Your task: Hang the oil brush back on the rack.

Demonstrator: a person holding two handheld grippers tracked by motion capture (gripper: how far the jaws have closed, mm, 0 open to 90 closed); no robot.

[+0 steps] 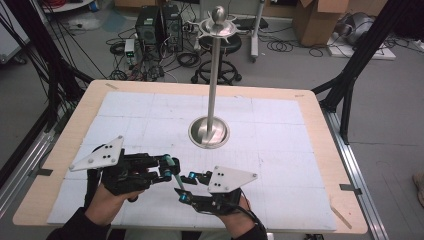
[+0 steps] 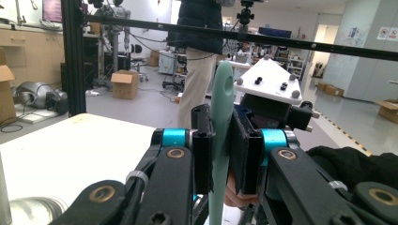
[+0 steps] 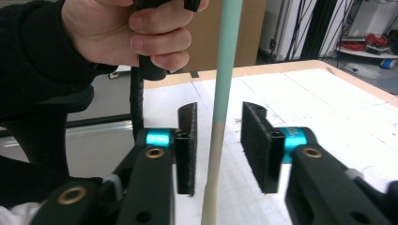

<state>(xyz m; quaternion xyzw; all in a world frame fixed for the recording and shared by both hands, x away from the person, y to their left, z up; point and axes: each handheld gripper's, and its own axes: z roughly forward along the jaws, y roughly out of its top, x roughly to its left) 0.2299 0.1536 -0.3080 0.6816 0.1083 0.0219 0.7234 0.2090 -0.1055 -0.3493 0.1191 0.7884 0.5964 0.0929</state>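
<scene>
A slim utensil (image 1: 177, 179) with a mint-green handle (image 2: 221, 103) and a cream lower shaft hangs over the near middle of the table. My left gripper (image 1: 170, 167) is shut on the green handle, which stands upright between its pads (image 2: 202, 154). My right gripper (image 1: 189, 186) sits just right of it, lower down. In the right gripper view the shaft (image 3: 224, 70) runs between the two pads without touching either, so my right gripper (image 3: 218, 140) is open. The person's left hand (image 3: 141, 33) shows above.
A tall metal stand rises from a round base (image 1: 209, 132) at the table's centre, with a pole (image 1: 214, 75) and a ball-topped ring (image 1: 218, 22). A white mat (image 1: 280, 125) covers the wooden table (image 1: 320, 135). Computers, a stool and boxes stand on the floor beyond.
</scene>
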